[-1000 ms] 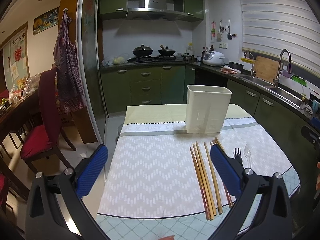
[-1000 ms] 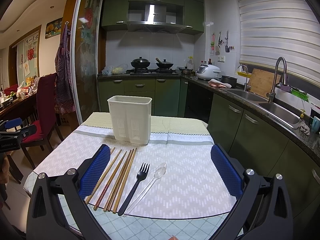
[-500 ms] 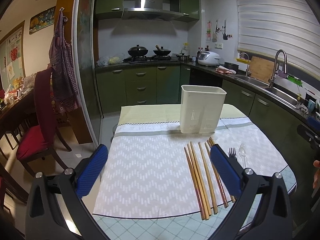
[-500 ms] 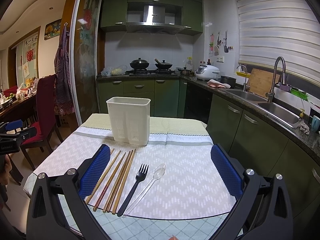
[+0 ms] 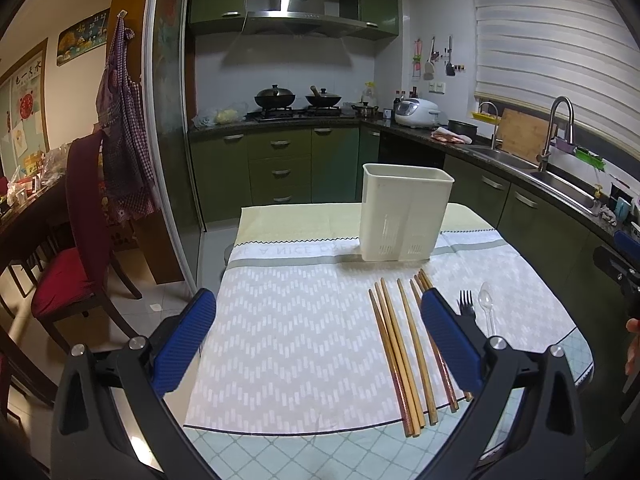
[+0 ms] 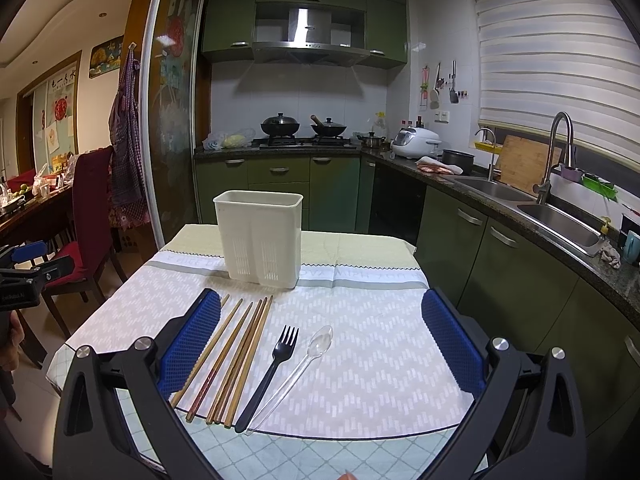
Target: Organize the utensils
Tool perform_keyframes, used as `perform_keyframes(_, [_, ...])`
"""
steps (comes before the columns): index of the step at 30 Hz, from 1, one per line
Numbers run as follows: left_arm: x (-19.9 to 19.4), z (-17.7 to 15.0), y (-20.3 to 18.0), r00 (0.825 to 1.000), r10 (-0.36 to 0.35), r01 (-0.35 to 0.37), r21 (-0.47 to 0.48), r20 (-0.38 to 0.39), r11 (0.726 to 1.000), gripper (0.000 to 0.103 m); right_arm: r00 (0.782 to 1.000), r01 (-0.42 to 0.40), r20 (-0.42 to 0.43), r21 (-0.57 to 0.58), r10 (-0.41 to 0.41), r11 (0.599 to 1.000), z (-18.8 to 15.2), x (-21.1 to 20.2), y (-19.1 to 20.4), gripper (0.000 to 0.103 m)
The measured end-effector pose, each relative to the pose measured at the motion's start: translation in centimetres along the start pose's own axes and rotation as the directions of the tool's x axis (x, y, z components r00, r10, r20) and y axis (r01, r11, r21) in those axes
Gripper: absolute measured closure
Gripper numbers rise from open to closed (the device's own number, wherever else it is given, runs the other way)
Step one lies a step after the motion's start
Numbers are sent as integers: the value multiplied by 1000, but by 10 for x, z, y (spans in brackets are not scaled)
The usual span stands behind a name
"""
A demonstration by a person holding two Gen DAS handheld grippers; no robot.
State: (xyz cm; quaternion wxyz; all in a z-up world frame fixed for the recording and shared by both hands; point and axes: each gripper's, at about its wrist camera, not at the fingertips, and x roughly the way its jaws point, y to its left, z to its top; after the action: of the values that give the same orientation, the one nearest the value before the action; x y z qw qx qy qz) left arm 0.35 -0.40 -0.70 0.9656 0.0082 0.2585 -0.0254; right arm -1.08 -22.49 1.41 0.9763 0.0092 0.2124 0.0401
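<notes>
Several wooden chopsticks (image 6: 236, 356) (image 5: 400, 354) lie side by side on the patterned cloth. Right of them rest a black plastic fork (image 6: 268, 376) (image 5: 466, 308) and a clear plastic spoon (image 6: 300, 372) (image 5: 488, 308). Behind them stands a white slotted utensil holder (image 6: 262, 236) (image 5: 404, 218), upright. My right gripper (image 6: 320, 336) hovers open above the fork and spoon, holding nothing. My left gripper (image 5: 318, 336) is open over the cloth left of the chopsticks, its right finger covering part of them.
The table (image 6: 312, 456) has a tiled near edge. Green cabinets (image 6: 504, 280) and a sink counter (image 6: 560, 224) run along the right. A red-cushioned chair (image 5: 76, 248) stands left of the table. A stove with pans (image 6: 304, 132) lies beyond.
The left gripper has drifted slightly left and back, so the holder and chopsticks sit a little further left in its view. The right gripper has hardly moved. Both stayed open.
</notes>
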Motion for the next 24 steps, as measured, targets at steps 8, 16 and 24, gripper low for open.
perform_keyframes(8, [1,-1,0,1000,2,-2,7,0,1000,5,1000,-1,-3,1,1,1000,-1,1,1,4])
perform_keyframes(16, [1,-2,0,1000,4,-4,7,1,1000,5,1000,-1,-3,-1,1,1000,-1,1,1,4])
perform_keyframes(24, [1,-3,0,1000,4,-4,8,1,1000,5,1000,-2,-7,0,2,1000,-5,5,1,4])
